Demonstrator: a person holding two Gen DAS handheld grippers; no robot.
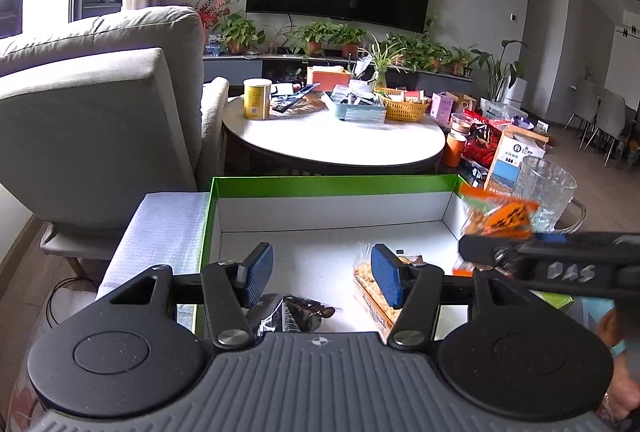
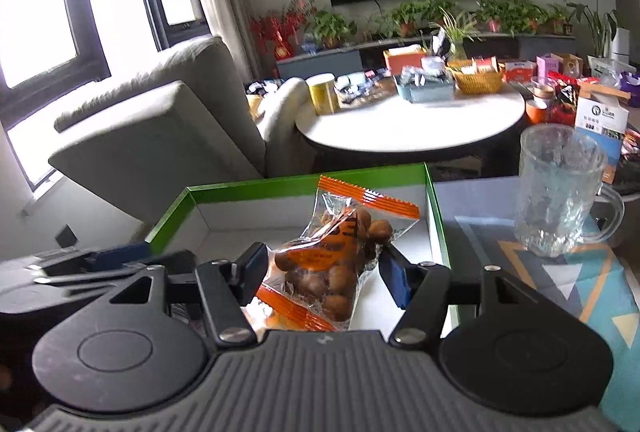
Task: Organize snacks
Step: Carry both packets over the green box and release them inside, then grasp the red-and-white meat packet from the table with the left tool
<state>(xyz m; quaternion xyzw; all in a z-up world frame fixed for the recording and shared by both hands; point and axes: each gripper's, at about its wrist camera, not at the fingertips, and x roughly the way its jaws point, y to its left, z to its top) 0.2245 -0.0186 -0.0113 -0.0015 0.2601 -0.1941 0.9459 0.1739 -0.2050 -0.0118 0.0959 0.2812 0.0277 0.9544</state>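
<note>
A green-rimmed white box (image 1: 332, 185) lies in front of me. My left gripper (image 1: 322, 274) is open and empty above it. Under it lie a dark snack pack (image 1: 296, 314) and a clear pack of pale biscuits (image 1: 370, 290). My right gripper (image 2: 324, 272) is shut on a clear orange-edged bag of brown nuts (image 2: 336, 256) and holds it over the box (image 2: 304, 183), near its right wall. In the left wrist view the right gripper (image 1: 484, 252) comes in from the right with the bag (image 1: 504, 218).
A glass mug (image 2: 556, 191) stands on the patterned table right of the box. Behind are a grey armchair (image 1: 100, 103) and a round white table (image 1: 332, 139) with a yellow can, baskets and snack packs. More boxes and bags stand at the right.
</note>
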